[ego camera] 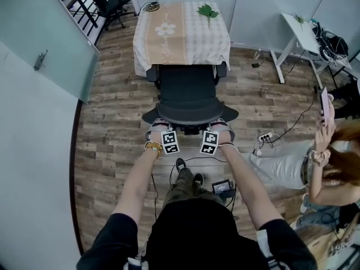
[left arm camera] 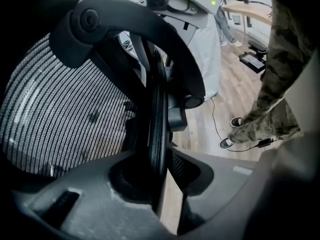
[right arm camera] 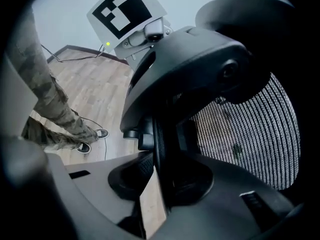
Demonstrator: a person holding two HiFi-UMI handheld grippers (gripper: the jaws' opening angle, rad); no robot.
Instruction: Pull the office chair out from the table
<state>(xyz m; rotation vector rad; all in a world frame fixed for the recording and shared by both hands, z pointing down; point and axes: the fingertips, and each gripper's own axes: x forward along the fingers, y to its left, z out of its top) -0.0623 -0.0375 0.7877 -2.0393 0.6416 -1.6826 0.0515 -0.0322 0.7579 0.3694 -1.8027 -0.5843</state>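
Spreading under everything is a wood-plank floor. At its far side stands the tabletop, draped in a checked cloth. The office chair sits just in front of it, its seat facing the cloth's hanging edge and its mesh backrest turned toward the person. The left tongs are clamped on the backrest's top rim near its left corner. The right tongs are clamped on the same rim near its right corner. A green leafy sprig lies on the cloth.
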